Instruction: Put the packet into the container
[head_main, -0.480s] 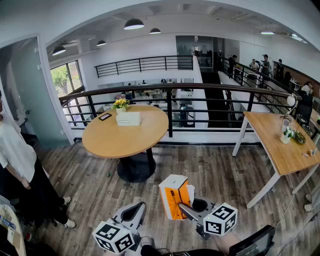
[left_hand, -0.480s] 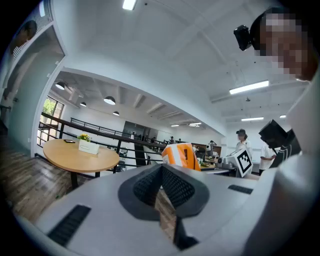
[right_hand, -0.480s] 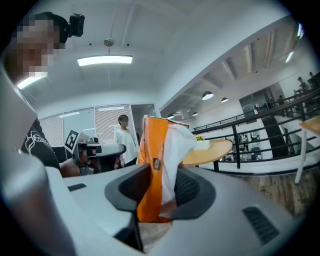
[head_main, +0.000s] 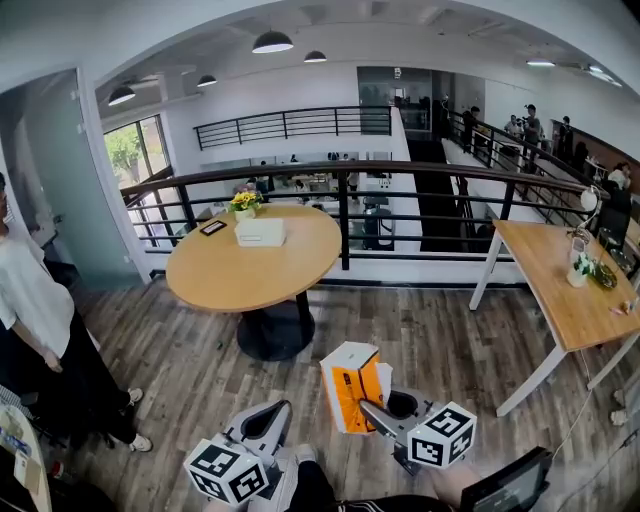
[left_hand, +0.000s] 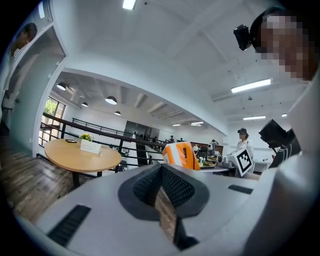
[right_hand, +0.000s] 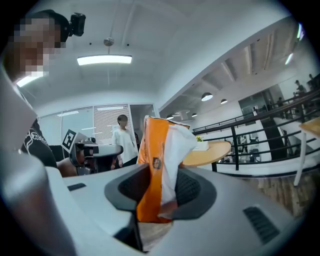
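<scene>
My right gripper (right_hand: 159, 197) pinches the orange-and-white packet (head_main: 352, 385) upright above the floor. My left gripper (left_hand: 161, 187) is pressed together, empty. A white box (head_main: 260, 232) sits well apart on the round table (head_main: 225, 280).

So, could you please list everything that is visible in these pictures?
packet: one, orange and white, in right gripper
round table: one, wooden, centre
box: one, white, on round table
flowers: one bunch, yellow, on round table by box
long table: one, wooden, right
railing: one, black, behind tables
bystander: one, white shirt, left
left gripper: one, grey, shut and empty
right gripper: one, grey, shut on packet
</scene>
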